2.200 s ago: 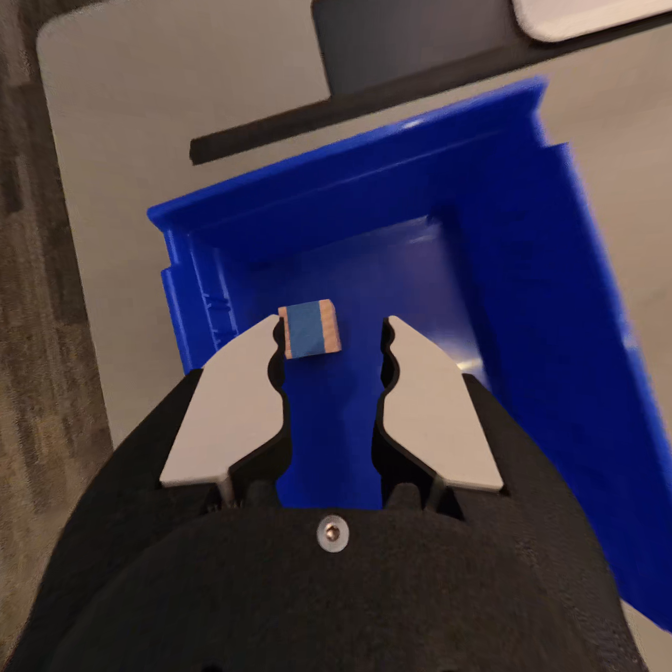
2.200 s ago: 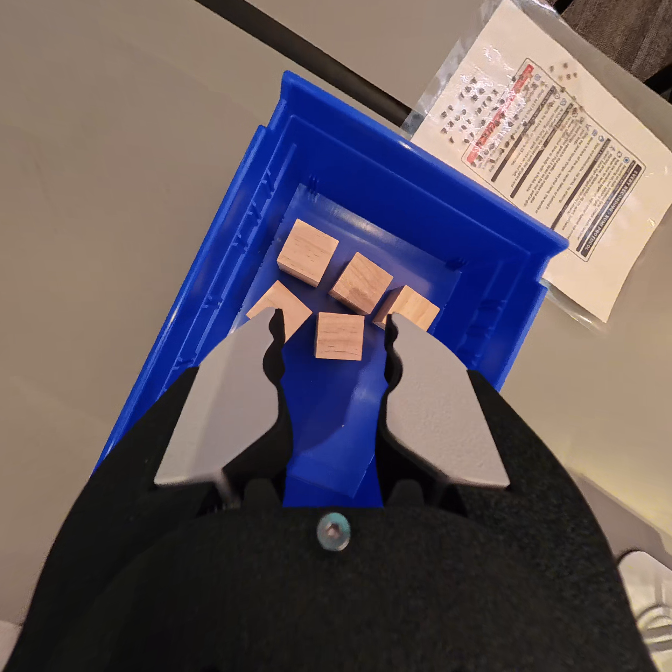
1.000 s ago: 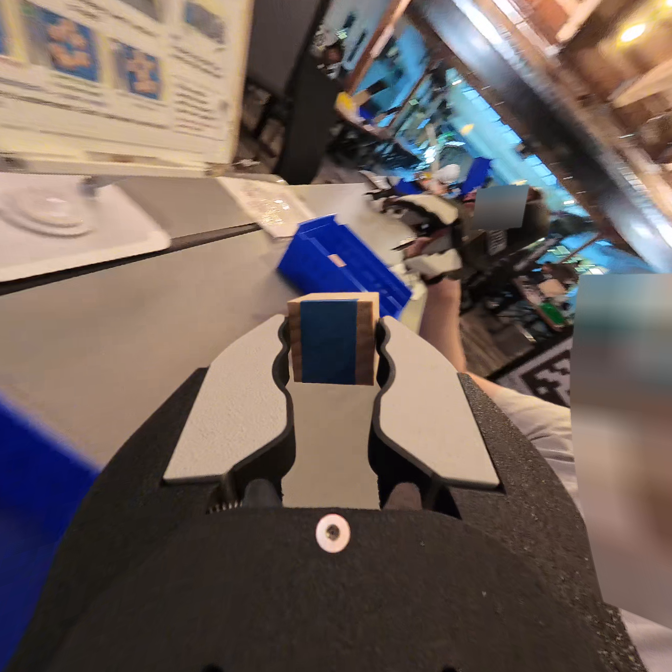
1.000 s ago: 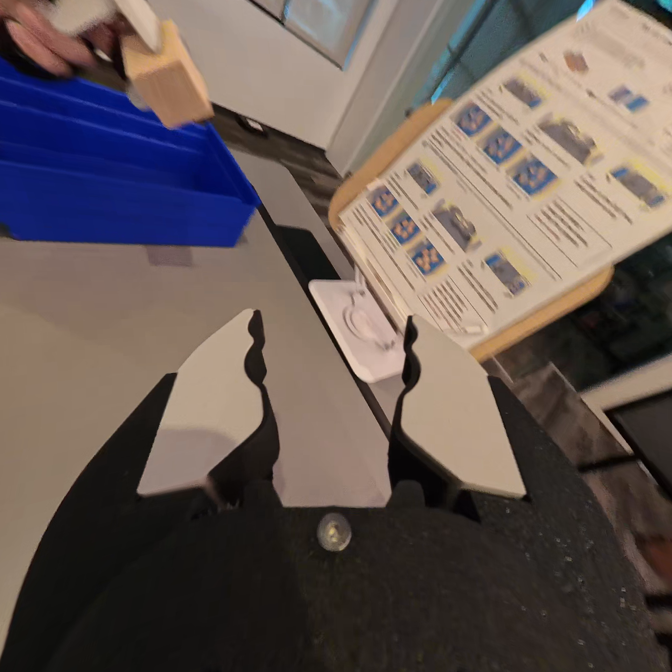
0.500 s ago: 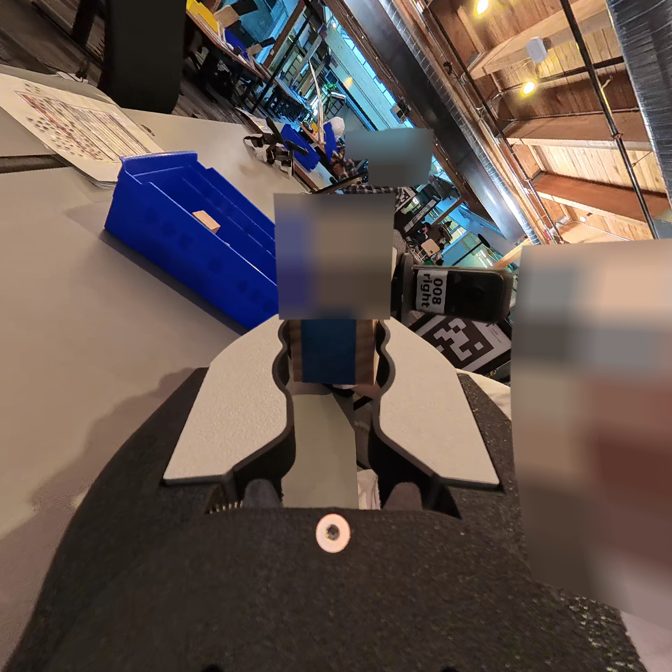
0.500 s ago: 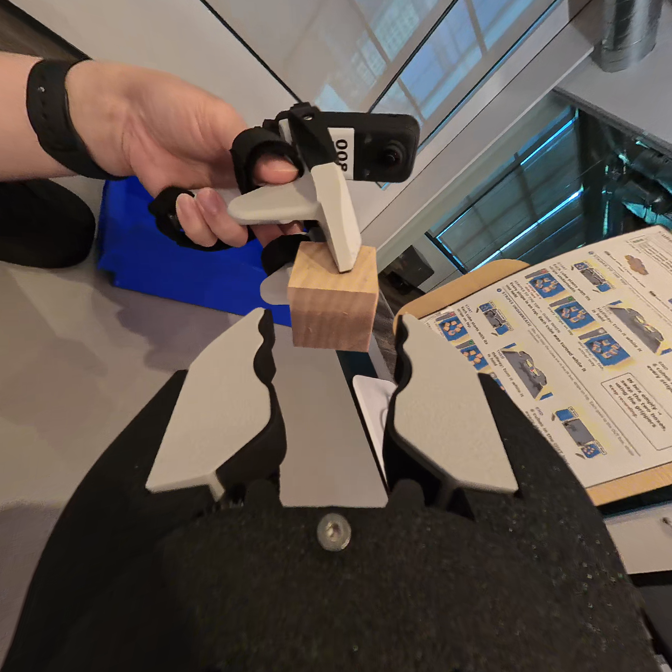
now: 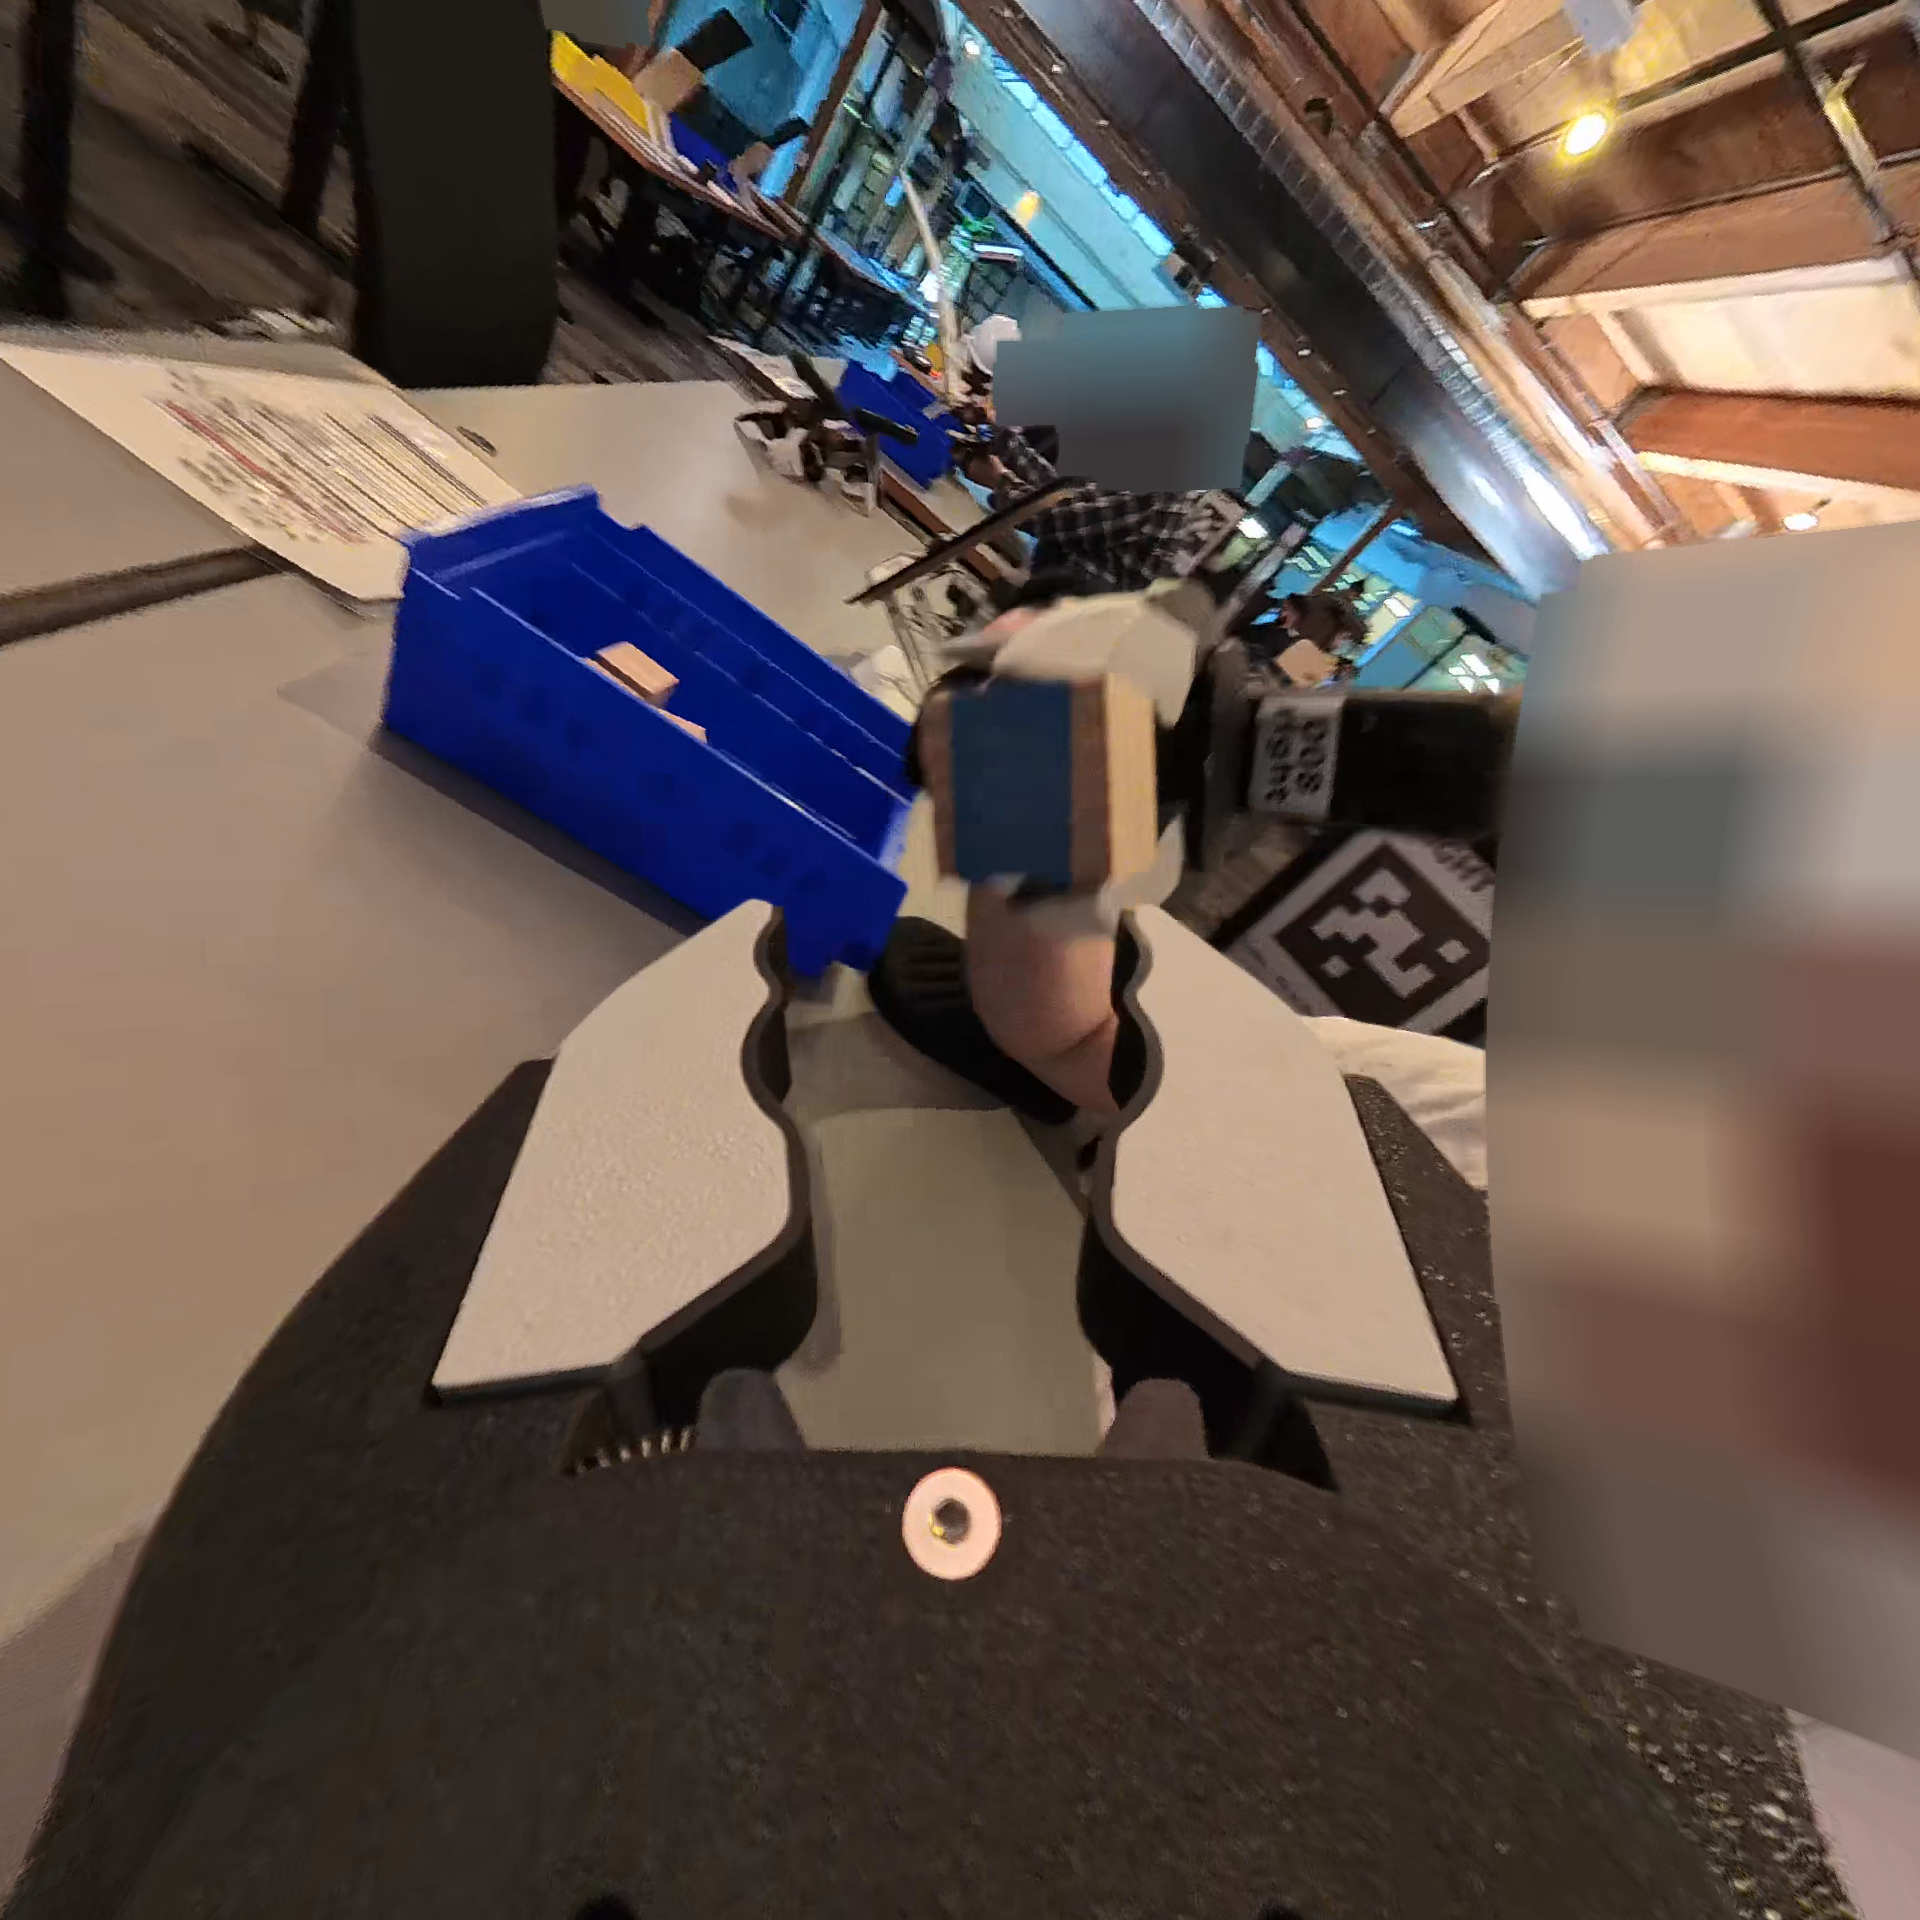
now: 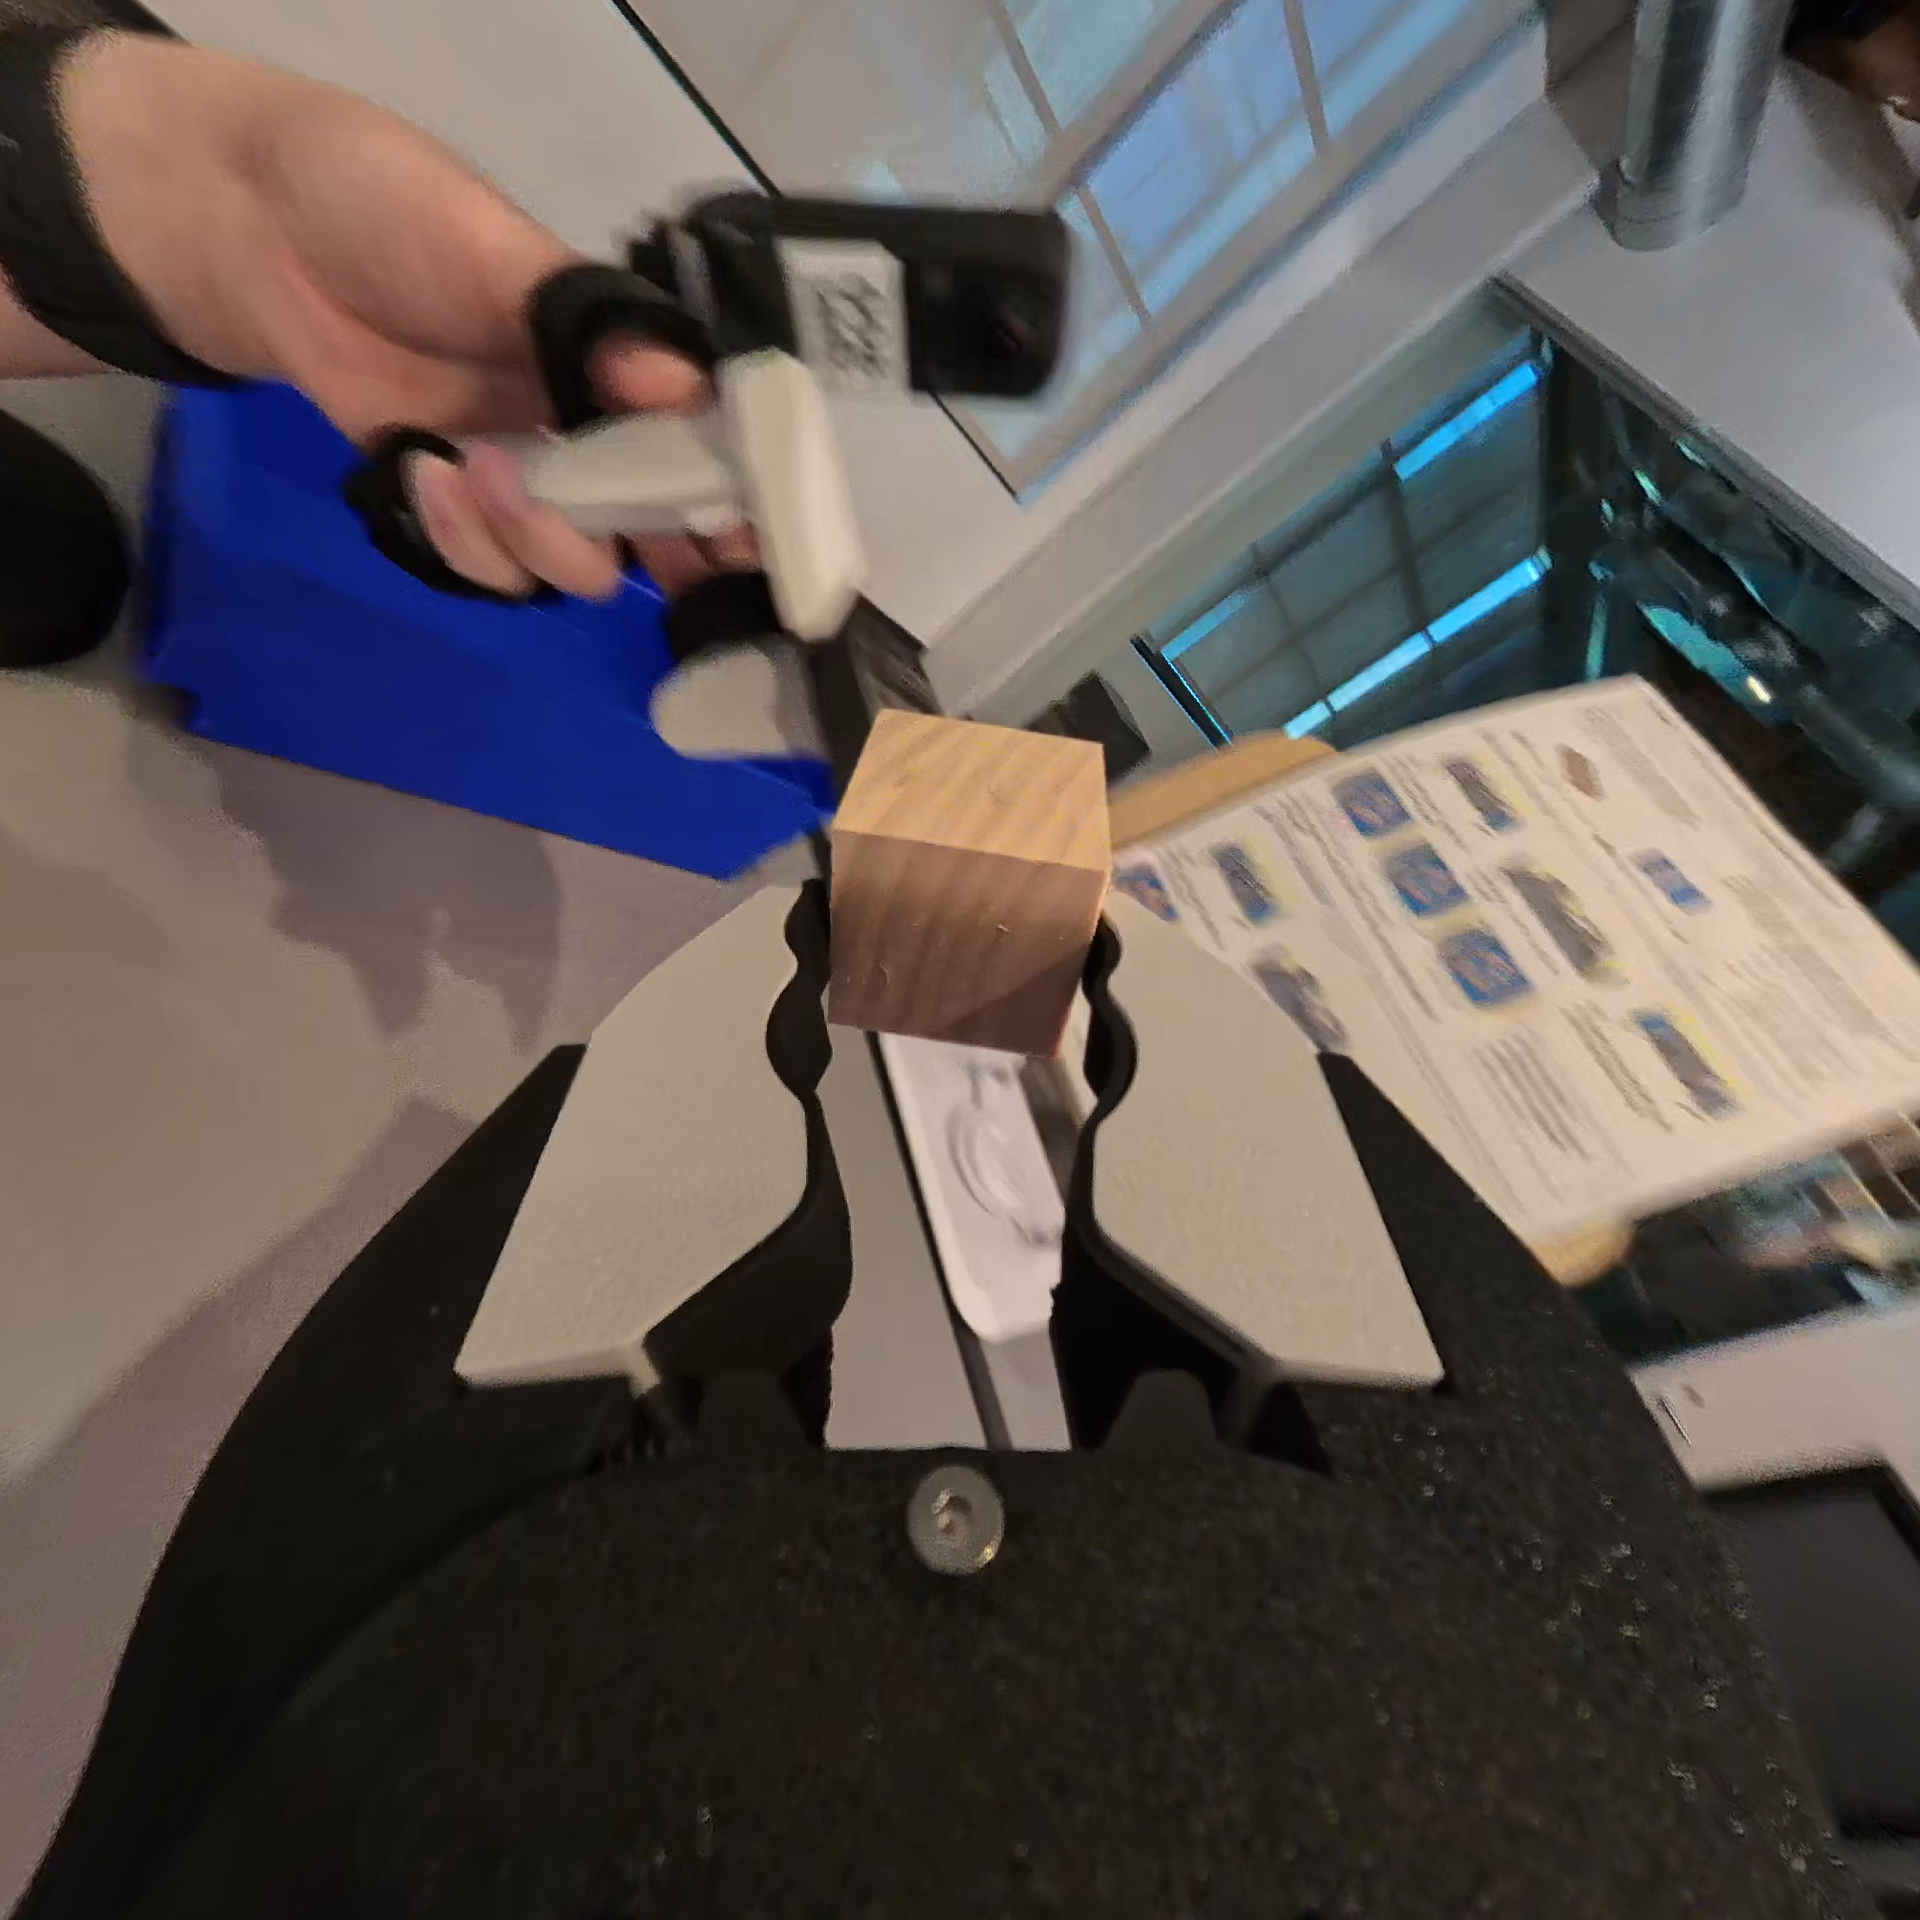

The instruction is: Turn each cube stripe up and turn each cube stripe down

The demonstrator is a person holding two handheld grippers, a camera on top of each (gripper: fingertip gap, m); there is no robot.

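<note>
A wooden cube [image 8: 966, 914] is clamped between the jaws of my right gripper [image 8: 961, 920], held in the air above the grey table; only plain wood faces show here. In the left wrist view the same cube [image 7: 1039, 795] shows its blue stripe facing me, held by the right gripper's pale fingers [image 7: 1081, 634]. My left gripper [image 7: 951, 925] is open and empty, a short way back from the cube. It also shows in the right wrist view [image 8: 758, 665], open, in a person's hand above and left of the cube.
A blue bin [image 7: 623, 769] with plain wooden cubes [image 7: 636, 670] stands on the table left of the handover. Another blue bin [image 8: 416, 675] lies behind the left hand. A printed sheet [image 7: 301, 457] lies beyond the bin. An instruction board [image 8: 1558, 935] on a white base [image 8: 987, 1164] stands at right.
The striped cube passed from my left gripper to my right. The right gripper shut on it; the left gripper opened and drew back.
</note>
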